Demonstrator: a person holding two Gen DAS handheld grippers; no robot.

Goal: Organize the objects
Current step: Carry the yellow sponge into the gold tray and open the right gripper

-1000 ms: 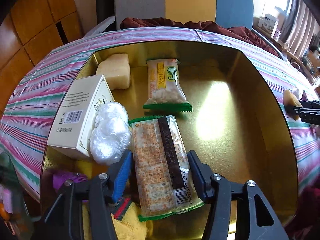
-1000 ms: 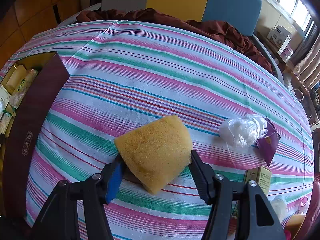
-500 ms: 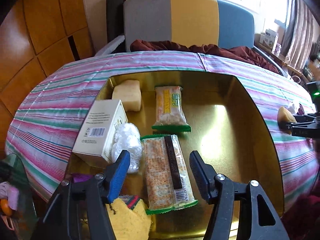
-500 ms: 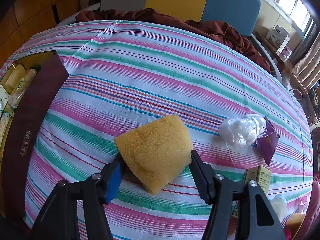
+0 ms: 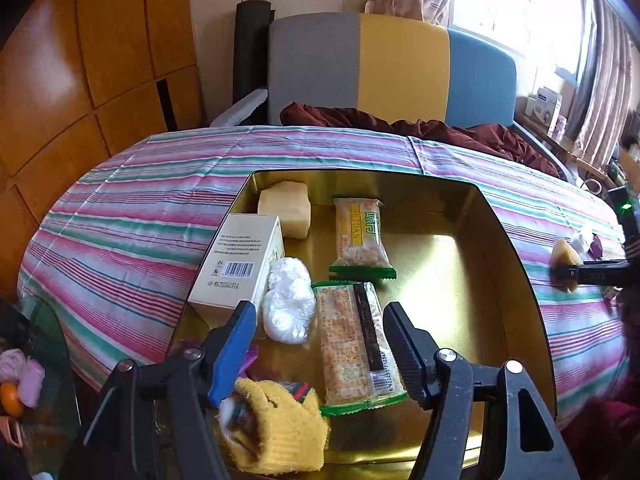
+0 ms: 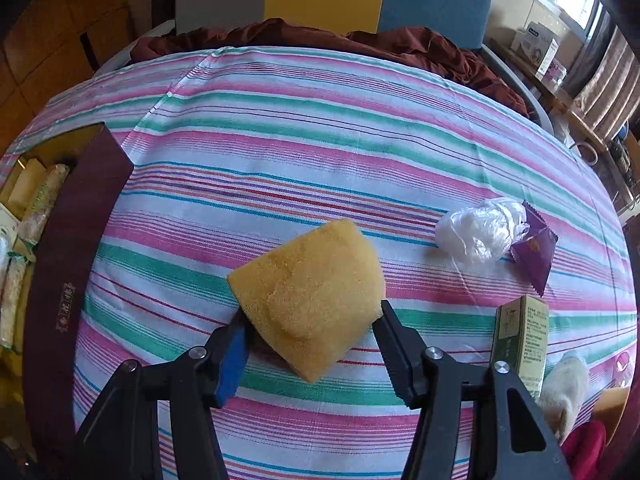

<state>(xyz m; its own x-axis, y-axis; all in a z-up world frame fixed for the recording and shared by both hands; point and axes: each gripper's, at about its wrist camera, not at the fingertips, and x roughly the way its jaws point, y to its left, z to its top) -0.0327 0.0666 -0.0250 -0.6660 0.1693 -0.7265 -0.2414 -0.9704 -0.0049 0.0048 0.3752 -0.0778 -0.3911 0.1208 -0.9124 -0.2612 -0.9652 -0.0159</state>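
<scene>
A gold-lined box (image 5: 500, 240) sits on the striped tablecloth (image 6: 320, 140). In it lie a brown cracker packet (image 5: 356, 340), a green-edged snack packet (image 5: 358, 236), a white carton (image 5: 240, 264), a clear plastic wad (image 5: 288, 304), a pale block (image 5: 286, 208) and a yellow knitted sock (image 5: 280, 424). My left gripper (image 5: 320, 344) is open and empty above the cracker packet. My right gripper (image 6: 312, 336) is shut on a yellow sponge (image 6: 308, 296) above the cloth; the sponge also shows in the left wrist view (image 5: 564, 256).
On the cloth to the right lie a plastic bag wad (image 6: 480, 232), a purple sachet (image 6: 536, 248), a green carton (image 6: 520, 336) and a white sock (image 6: 568, 384). The box's dark red wall (image 6: 68, 260) stands at the left. A chair (image 5: 384, 68) with a maroon cloth (image 6: 360, 40) is behind the table.
My left gripper has pulled back and up from the cracker packet, which stays in the box. The right gripper still holds the sponge in place.
</scene>
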